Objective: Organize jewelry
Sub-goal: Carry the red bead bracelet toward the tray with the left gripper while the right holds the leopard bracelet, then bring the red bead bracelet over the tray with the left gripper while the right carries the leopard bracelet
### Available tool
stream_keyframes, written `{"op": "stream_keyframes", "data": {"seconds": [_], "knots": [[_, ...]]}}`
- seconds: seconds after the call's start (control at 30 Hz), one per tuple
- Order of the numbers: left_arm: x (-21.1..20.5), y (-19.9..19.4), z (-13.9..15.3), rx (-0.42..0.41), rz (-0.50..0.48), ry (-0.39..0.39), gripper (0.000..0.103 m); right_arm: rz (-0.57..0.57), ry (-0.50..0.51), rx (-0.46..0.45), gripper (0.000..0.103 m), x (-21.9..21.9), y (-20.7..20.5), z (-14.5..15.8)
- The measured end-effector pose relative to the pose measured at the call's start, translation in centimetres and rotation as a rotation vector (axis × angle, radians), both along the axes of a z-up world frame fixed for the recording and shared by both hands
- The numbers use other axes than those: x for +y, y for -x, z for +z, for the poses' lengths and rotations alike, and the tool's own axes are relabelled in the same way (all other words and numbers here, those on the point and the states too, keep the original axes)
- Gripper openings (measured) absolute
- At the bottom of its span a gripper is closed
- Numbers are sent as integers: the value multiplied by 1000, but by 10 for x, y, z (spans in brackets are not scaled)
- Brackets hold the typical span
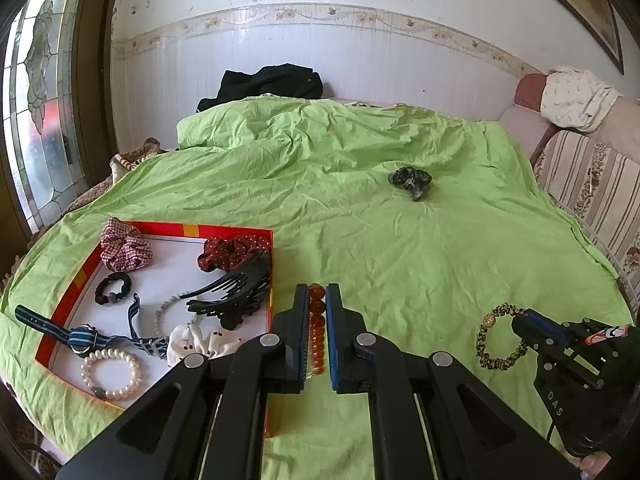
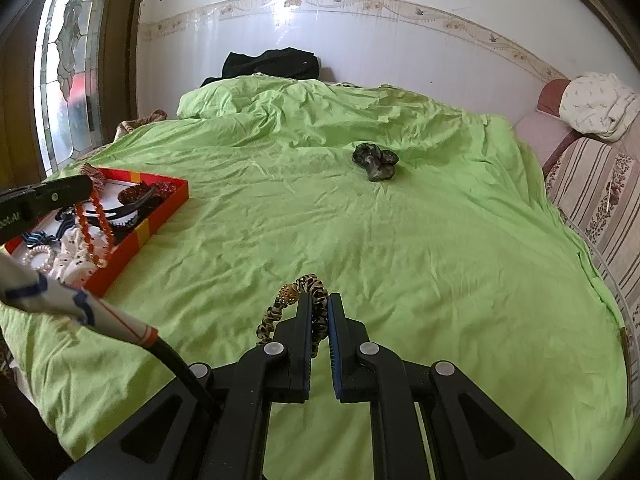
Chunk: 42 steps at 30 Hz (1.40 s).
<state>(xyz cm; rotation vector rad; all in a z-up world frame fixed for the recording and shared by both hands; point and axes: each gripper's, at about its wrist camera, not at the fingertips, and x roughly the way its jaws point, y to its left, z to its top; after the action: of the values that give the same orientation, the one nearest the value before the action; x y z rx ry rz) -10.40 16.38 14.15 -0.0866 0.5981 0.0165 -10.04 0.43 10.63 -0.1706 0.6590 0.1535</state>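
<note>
Tray: shallow red-and-orange cardboard tray with a white floor [image 1: 236, 231] lies on the green bedsheet [image 1: 400, 240] at the near left; it serves as the collecting place, judging by what lies in it: white pearl bracelet [image 1: 112, 376], black plastic claw clip [image 1: 236, 292], pink checked scrunchie [image 1: 124, 250], dark red dotted scrunchie [image 1: 228, 254], blue striped band [image 1: 80, 336]
Left gripper [image 1: 318, 288]: fingers narrow, pinching a strand of amber-orange round beads [image 1: 316, 320]; the right wrist view shows the strand hanging over the tray's near edge, so a release there would likely drop it inside
Right gripper [image 2: 319, 300]: fingers closed to a narrow gap on a leopard-print fabric hair tie with a gold bead [image 2: 304, 288], gripped on its far arc so the loop rests on the sheet; it sits well right of the tray, probably the next piece to carry over
Leftover: dark grey-green crumpled scrunchie [image 1: 412, 180] lies alone mid-bed, well apart from both grippers, not yet collected
</note>
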Motion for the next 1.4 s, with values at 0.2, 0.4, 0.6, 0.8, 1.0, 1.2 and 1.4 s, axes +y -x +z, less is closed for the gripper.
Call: {"op": "stream_keyframes", "data": {"seconds": [0.2,0.4,0.6,0.8,1.0,1.2,1.4], "knots": [[-2,13,11,-21,-19,6,7,12,-26,-29,9,-3,13,17],[-2,33,29,-46,-17,-5,7,48,-75,-34,9,-8,20,34],[7,40,46,-56,26,-14,7,102,-107,-57,9,-11,28,58],[20,30,55,-77,44,29,7,113,-121,-81,9,-9,29,71],[33,12,59,-102,15,97,7,95,-137,-55,9,-1,18,70],[48,-5,59,-110,12,89,7,98,-124,-49,9,16,6,72],[78,-10,56,-127,76,27,7,129,-126,-29,9,41,-8,71]]}}
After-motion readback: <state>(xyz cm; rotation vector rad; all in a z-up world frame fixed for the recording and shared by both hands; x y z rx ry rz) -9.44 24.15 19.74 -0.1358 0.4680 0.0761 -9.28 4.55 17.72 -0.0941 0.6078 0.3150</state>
